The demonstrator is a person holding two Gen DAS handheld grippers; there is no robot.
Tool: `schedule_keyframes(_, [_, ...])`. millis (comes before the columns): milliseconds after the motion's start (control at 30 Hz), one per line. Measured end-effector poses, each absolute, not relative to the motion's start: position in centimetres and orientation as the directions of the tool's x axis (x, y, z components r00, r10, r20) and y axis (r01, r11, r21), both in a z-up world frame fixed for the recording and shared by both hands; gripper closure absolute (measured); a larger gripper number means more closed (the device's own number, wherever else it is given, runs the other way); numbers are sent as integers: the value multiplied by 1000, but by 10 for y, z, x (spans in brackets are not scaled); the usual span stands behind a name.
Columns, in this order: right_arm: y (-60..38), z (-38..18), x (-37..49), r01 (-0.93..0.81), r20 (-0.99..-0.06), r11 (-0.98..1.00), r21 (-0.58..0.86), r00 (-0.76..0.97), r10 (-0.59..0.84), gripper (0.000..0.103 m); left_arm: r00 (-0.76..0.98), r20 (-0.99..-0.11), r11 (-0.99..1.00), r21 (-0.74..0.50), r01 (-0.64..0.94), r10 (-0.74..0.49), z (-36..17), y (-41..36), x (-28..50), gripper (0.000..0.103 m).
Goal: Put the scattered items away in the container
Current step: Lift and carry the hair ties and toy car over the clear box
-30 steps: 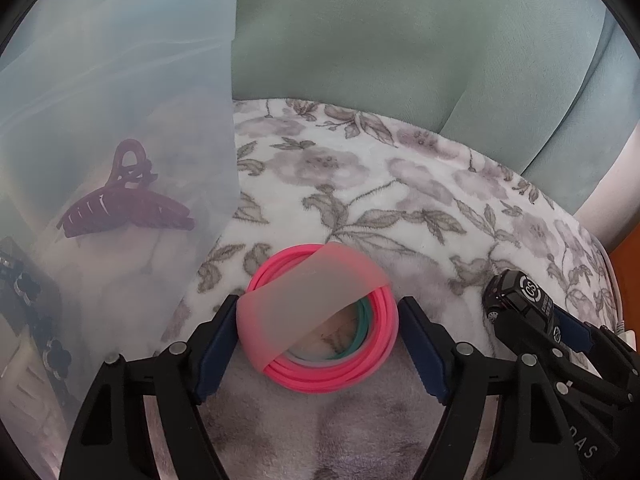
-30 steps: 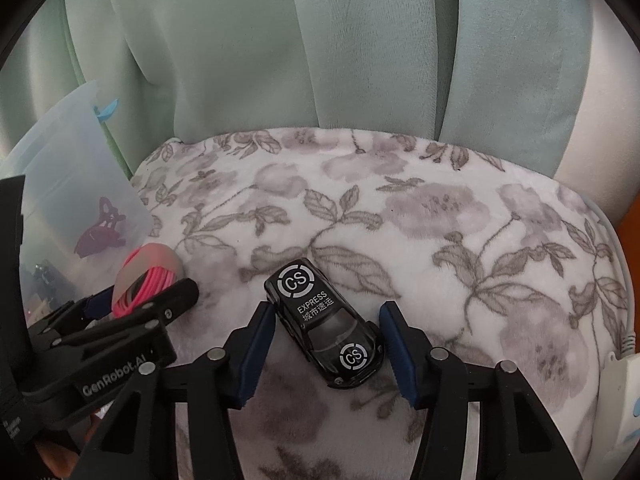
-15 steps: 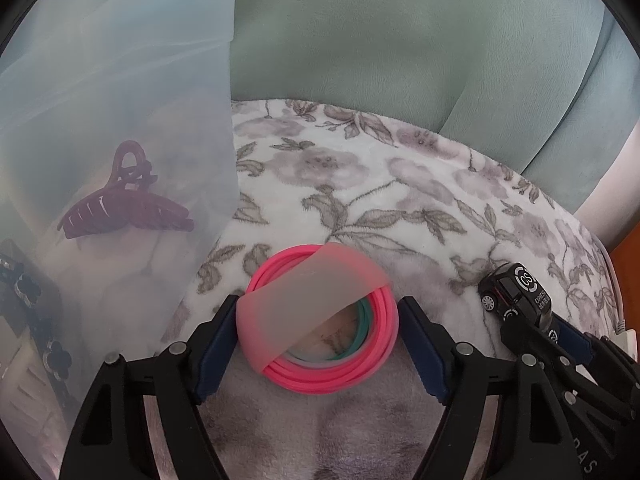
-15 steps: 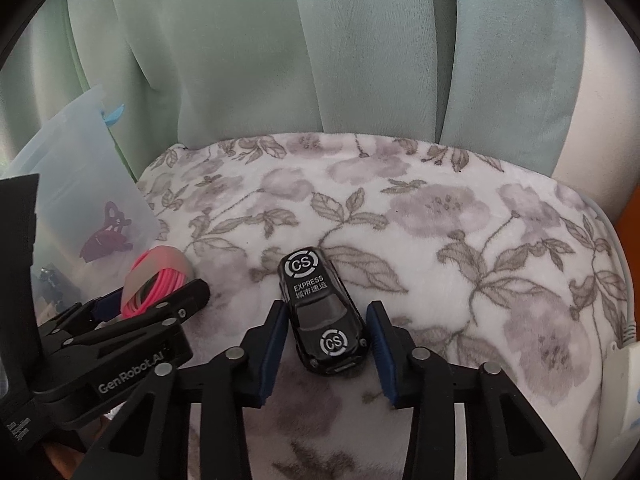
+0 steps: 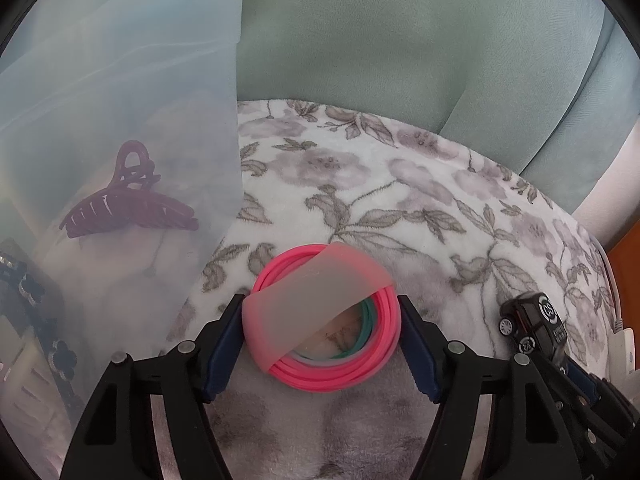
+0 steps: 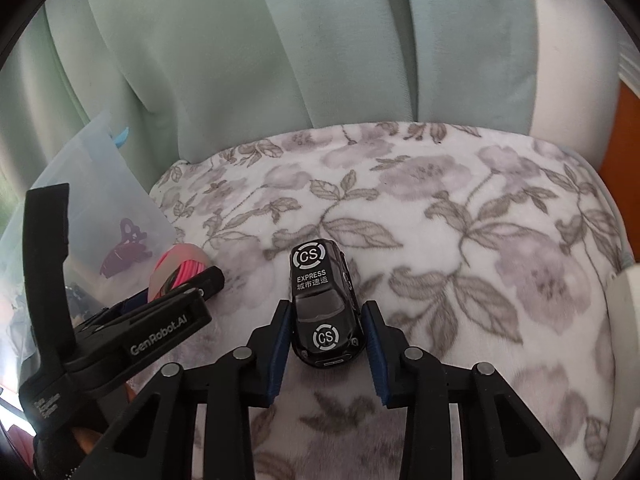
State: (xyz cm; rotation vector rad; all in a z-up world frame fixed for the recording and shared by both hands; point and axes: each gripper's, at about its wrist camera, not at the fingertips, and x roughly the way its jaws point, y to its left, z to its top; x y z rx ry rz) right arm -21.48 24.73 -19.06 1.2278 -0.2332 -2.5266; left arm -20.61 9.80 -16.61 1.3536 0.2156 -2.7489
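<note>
A bundle of pink rings [image 5: 344, 376], wrapped in a translucent pink band, lies on the floral blanket. My left gripper [image 5: 320, 308] is closing around it, and both blue pads touch its sides. The bundle [image 6: 180, 268] and the left gripper [image 6: 208, 280] also show at the left of the right wrist view. My right gripper [image 6: 326, 308] is closing on a black toy car [image 6: 324, 304] marked "CS EXPRESS", with its pads against the car's sides. The car [image 5: 536, 316] appears at the right of the left wrist view. The translucent blue container [image 5: 120, 80] stands at the left.
In the container lie a maroon hair claw [image 5: 128, 208] and black flower-trimmed pieces [image 5: 32, 292]. Pale green upholstery [image 5: 400, 40] rises behind the floral blanket [image 6: 480, 240]. A white device with a cable [image 5: 622, 344] sits at the blanket's right edge.
The right jaws narrowed onto the toy car, which turned to line up with the fingers and shifted with the gripper. The left jaws narrowed slightly onto the pink bundle.
</note>
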Motion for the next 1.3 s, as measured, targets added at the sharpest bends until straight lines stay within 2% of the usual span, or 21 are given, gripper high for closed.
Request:
schedule_keyframes(300, [255,-184,-194,149,-740,-937,316,-579,-341,65,-578,-815,-988,-117,104,35,-159,102,-196,31])
schedule_keyframes(733, [276,-127,-137,38,-707,-933,357,-642,-297,65,-524,-822,-967,-253,-13,222,-107,126,-148,31])
schedule_keyframes(967, [279,-76,-99,20,-656,-923,383,-698,-287,65,-595,-752,-952,-295,-78,282,-38,116,-110,31])
schedule_keyframes(1300, [244,-3,-58,108,-535,-912,395,-780,-324,65,-722,-620,-937,-328,-117,308,53,58,-71,31])
